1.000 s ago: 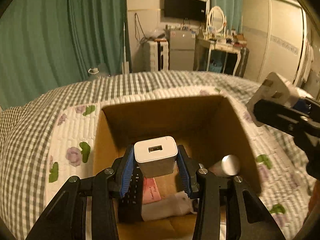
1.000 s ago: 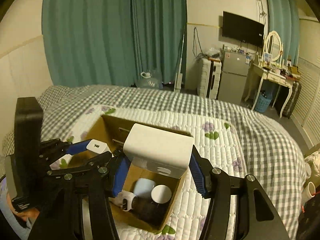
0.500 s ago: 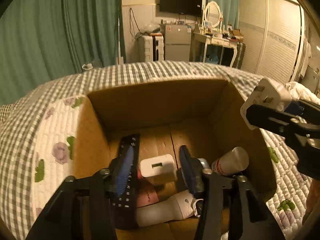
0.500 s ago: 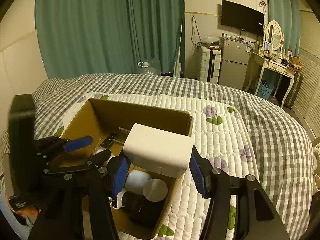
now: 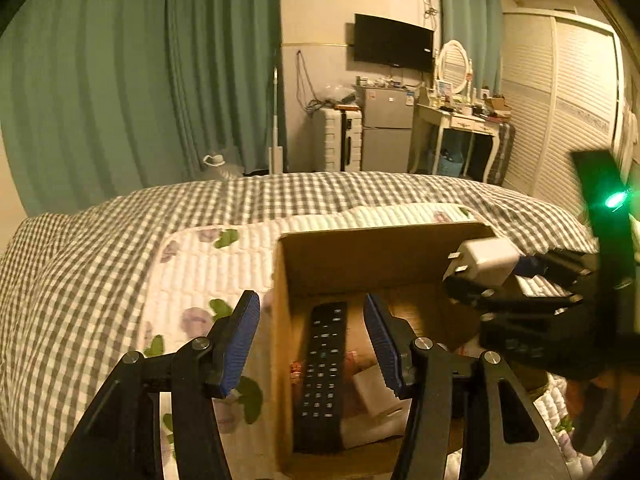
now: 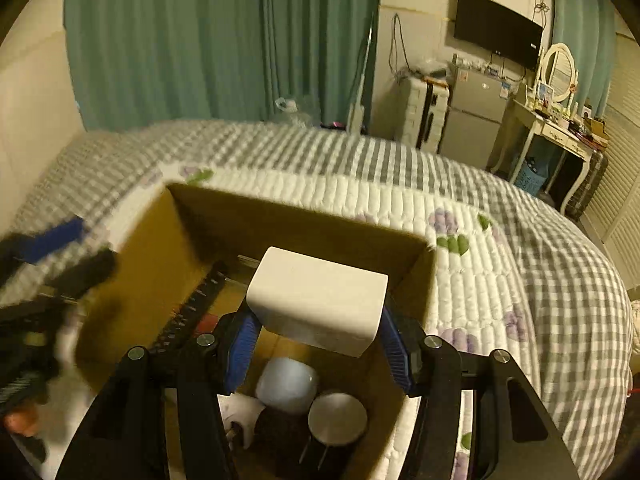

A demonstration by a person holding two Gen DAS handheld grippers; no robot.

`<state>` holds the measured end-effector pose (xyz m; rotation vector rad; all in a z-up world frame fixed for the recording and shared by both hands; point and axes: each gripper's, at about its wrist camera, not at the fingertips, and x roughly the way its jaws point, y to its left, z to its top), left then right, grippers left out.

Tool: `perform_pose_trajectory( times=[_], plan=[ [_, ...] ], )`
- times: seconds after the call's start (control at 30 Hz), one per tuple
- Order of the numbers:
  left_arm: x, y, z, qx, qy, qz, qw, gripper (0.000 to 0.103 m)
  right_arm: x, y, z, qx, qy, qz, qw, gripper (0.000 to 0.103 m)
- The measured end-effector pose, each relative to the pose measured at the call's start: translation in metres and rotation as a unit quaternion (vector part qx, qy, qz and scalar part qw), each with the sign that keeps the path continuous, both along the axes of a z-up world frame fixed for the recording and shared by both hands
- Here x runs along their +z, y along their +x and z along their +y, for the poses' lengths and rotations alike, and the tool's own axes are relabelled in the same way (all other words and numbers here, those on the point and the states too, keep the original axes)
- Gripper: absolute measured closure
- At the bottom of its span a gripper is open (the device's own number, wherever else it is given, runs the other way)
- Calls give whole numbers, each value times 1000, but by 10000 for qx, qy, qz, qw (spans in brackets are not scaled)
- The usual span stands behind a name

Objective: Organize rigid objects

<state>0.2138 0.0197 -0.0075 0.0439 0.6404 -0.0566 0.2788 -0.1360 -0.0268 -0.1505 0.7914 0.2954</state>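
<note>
An open cardboard box sits on the bed. My left gripper hangs open and empty over the box's left wall. Below it lie a black remote and a small white charger. On the right, my right gripper is shut on a white plug adapter over the box. In the right wrist view that gripper clamps the adapter above the box, which holds the remote, a pale round item and a metal-capped cylinder. The left gripper is blurred at the left.
The box rests on a white flowered quilt over a grey checked bedspread. Green curtains, a fridge, a suitcase and a dressing table stand beyond the bed. A hand shows at the lower left of the right wrist view.
My left gripper opened and dropped the small white charger into the box, then drew back toward the left wall. My right gripper came down over the box with the adapter.
</note>
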Motion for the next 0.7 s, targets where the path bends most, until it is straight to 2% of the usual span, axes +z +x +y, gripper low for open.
perform_pose_trajectory(
  times=[0.13, 0.17, 0.2, 0.23, 0.4, 0.53, 0.7],
  plan=[
    [-5, 1, 10, 39, -42, -7, 10000, 46, -14, 7, 6, 16, 48, 85, 10000, 47],
    [-6, 1, 12, 37, -45, -4, 10000, 46, -14, 7, 7, -4, 22, -8, 10000, 43],
    [-8, 1, 13, 50, -40, 1, 10000, 46, -13, 6, 8, -65, -59, -128, 9999, 35],
    [-9, 0, 14, 59, -41, 1, 10000, 46, -10, 5, 9, -120, -120, -264, 9995, 21],
    [-5, -9, 13, 73, -34, -8, 10000, 46, 16, -10, 0, -163, 198, -538, 9982, 20],
    [20, -28, 6, 29, 2, -213, 9998, 46, 54, -37, -11, -242, 328, -817, 9958, 20],
    [64, -66, -2, -57, -15, -671, 9977, 46, 102, -80, -26, -375, 344, -1194, 9915, 20]
  ],
)
